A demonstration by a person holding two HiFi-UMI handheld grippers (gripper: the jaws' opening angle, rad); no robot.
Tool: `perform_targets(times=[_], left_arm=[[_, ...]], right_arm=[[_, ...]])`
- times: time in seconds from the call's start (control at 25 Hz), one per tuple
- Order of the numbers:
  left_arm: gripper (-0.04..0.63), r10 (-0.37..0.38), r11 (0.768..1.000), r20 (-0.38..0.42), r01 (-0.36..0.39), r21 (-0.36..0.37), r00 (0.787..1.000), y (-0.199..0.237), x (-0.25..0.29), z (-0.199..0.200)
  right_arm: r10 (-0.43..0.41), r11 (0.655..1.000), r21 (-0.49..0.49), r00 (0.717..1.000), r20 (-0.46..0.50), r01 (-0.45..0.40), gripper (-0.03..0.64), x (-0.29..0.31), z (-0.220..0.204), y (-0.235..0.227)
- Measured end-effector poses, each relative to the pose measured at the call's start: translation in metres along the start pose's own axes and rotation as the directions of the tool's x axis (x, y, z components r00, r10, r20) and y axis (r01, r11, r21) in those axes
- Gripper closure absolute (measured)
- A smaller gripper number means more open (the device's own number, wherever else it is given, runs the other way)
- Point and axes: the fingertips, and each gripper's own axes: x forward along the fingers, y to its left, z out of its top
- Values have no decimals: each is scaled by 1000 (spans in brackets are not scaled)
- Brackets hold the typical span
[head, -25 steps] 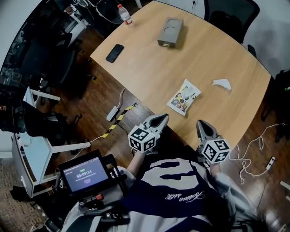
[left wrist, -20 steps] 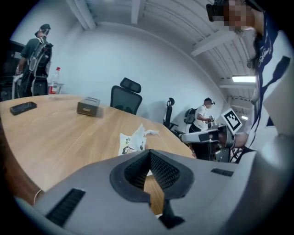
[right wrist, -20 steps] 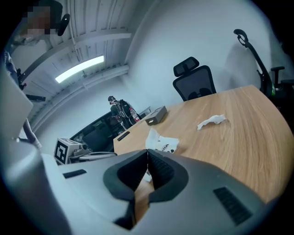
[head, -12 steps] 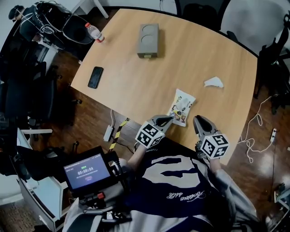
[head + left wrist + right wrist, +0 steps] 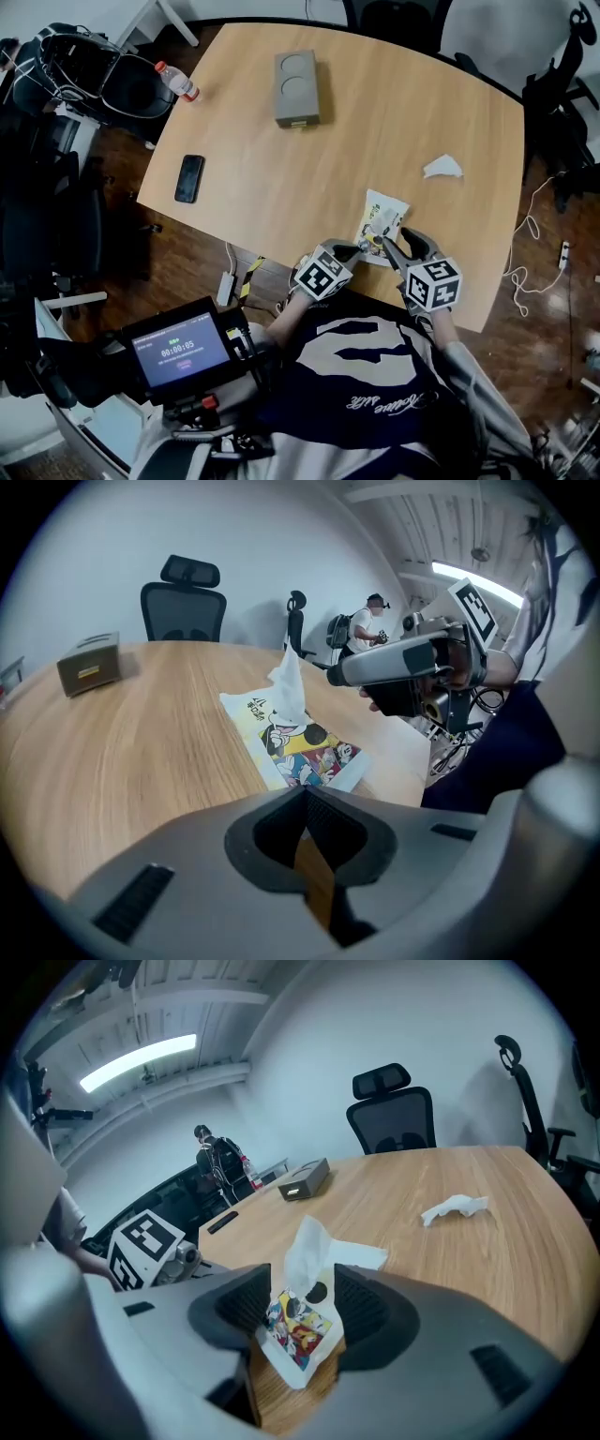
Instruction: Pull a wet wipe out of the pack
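Wet wipe pack [image 5: 384,212], one, between right hand-held gripper [image 5: 394,246] jaws, just opening; left hand-held gripper [image 5: 363,247] closed

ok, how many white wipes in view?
2. One crumpled white wipe lies loose on the wooden table, far right; one upright white wipe pokes from the cartoon-printed pack. Any inside are hidden.

Left gripper [image 5: 360,247] fingers together; right gripper [image 5: 397,244] fingers, just opening, flank the pack [image 5: 383,213] without pressing.
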Motion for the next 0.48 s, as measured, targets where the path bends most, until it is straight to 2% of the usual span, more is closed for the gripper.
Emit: perform_targets(times=[0.12, 0.32, 0.48], left_arm=[[592, -21, 999, -22, 20, -28, 1000, -2, 4, -5], [592, -3, 999, -85, 7, 43, 996, -7, 15, -16], [592, 3, 999, -107, 2, 52, 994, -10, 23, -14]], right_arm=[[-17, 999, -28, 999, -39, 16, 396, 15, -7, -4], [-45, 996, -80, 994, -97, 37, 396, 37, -17, -12], [-66, 988, -146, 991, -113, 50, 396, 45, -19, -17]])
